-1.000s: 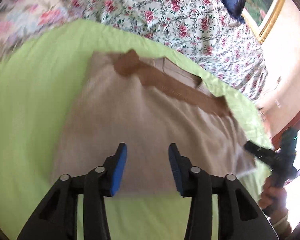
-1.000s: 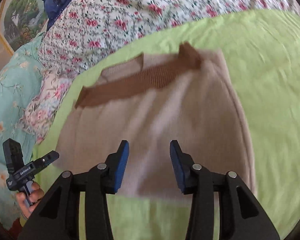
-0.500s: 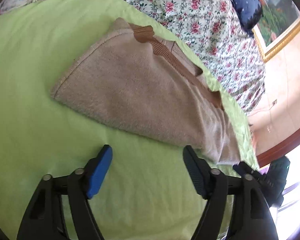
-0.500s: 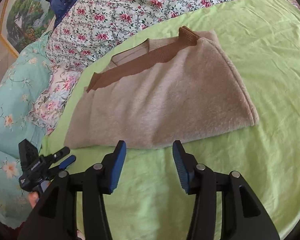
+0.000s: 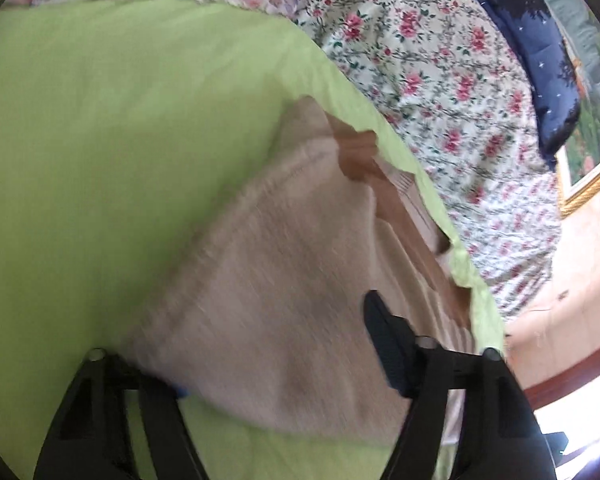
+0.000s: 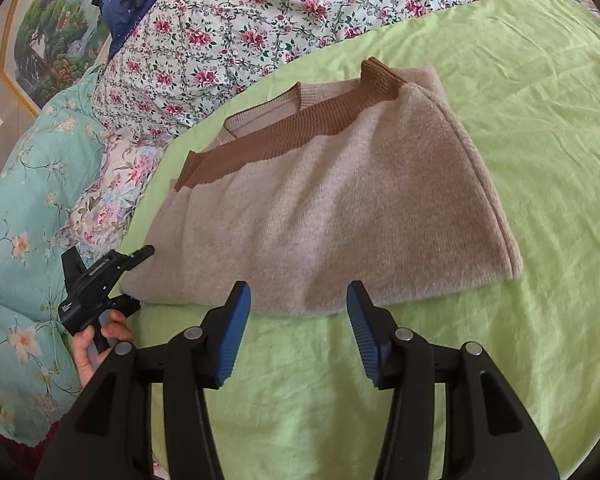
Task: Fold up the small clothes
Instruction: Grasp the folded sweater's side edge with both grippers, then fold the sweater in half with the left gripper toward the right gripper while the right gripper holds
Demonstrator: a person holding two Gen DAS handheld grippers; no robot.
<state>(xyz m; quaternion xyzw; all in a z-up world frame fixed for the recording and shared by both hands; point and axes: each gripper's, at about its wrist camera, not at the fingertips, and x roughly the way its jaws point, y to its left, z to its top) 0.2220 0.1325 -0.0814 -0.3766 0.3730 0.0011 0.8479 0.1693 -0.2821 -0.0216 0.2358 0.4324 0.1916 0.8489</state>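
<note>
Right wrist view gives me the clearest look: the folded beige sweater (image 6: 332, 208) lies flat on the green sheet (image 6: 520, 112), its brown ribbed band (image 6: 296, 136) running across the far side and a lighter inner layer peeking out beyond it. My right gripper (image 6: 298, 334) hovers just short of the sweater's near edge, over bare sheet, with its blue-padded fingers (image 6: 232, 334) spread wide and nothing between them. Off to the left in that same view I can see my left gripper (image 6: 100, 280), held in the left hand (image 6: 96, 344), right at the sweater's near left corner, with the upper finger over the cloth and the lower one at or under the edge. From the left wrist view the picture is blurred, but the sweater (image 5: 284, 288) fills the space between the fingers of the left gripper (image 5: 276, 364): the right finger (image 5: 388, 348) lies on top of the fabric, while the left one is mostly hidden by the sweater's edge, only a sliver of blue pad showing. The gap looks wide, and I cannot tell whether the cloth is pinched. Beyond the sheet I see a flowered quilt (image 6: 260, 20), a dark blue pillow (image 5: 540, 52), a turquoise flowered blanket (image 6: 24, 216) and a framed landscape painting (image 6: 48, 28) on the wall.
</note>
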